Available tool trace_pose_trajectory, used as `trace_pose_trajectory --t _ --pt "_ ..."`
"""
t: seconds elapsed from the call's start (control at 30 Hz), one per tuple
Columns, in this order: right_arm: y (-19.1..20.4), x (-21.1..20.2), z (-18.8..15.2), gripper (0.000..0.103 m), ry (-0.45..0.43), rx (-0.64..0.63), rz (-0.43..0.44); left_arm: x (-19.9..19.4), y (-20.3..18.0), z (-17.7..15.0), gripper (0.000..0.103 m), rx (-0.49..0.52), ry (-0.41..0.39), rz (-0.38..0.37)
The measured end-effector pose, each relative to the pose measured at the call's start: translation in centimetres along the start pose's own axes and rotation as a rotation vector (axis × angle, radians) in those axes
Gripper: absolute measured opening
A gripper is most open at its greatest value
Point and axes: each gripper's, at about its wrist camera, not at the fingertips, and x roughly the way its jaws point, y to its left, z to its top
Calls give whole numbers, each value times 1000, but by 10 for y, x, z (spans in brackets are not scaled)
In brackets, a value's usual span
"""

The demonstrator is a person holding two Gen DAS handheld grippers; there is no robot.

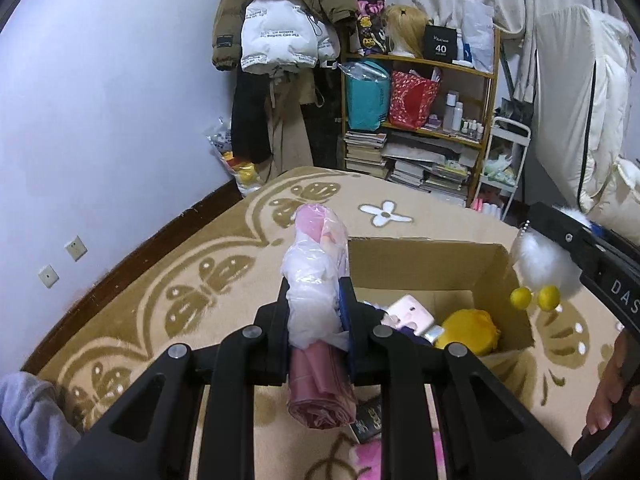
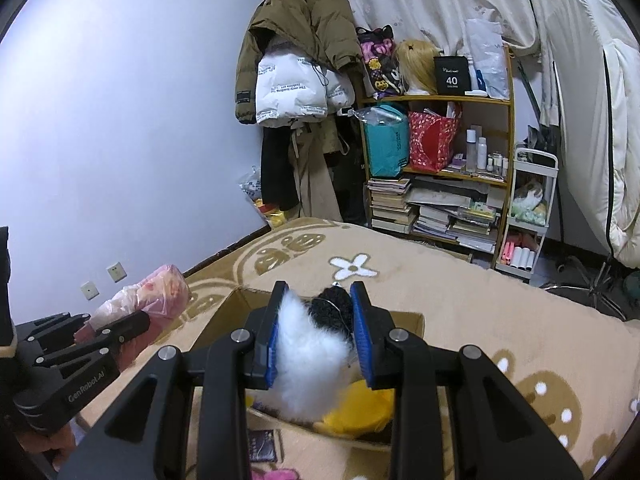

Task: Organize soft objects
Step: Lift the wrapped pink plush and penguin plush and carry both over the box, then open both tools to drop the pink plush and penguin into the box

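My left gripper [image 1: 316, 300] is shut on a pink soft bundle wrapped in clear plastic [image 1: 316, 248], held just left of the open cardboard box [image 1: 424, 252]; the bundle also shows in the right wrist view [image 2: 156, 292]. My right gripper [image 2: 318, 320] is shut on a fluffy white and black plush toy [image 2: 308, 352], held above the box [image 2: 224, 308]. In the left wrist view that plush [image 1: 544, 260] hangs over the box's right side, with two yellow feet below it. Inside the box lie a yellow soft item [image 1: 468, 328] and a pink item [image 1: 408, 312].
The box sits on a bed with a tan butterfly-pattern blanket [image 1: 200, 272]. A dark packet [image 2: 262, 446] and a pink item [image 1: 368, 460] lie on the blanket near the box. A wooden shelf with bags and books [image 1: 420, 120] and hanging coats [image 1: 280, 40] stand beyond the bed.
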Motion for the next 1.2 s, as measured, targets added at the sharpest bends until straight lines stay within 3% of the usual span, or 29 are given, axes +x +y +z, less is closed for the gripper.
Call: trace_pose_trajectory --t 0.27,0.63,1.2 --pt "-12 26 -3 32 38 4 -3 31 -8 8 19 32 2 -8" --pt "-34 58 -30 32 85 16 -21 66 -21 -9 19 45 32 -41" --pt "-50 86 -48 35 159 11 -83 89 -43 -22 21 93 52 -67"
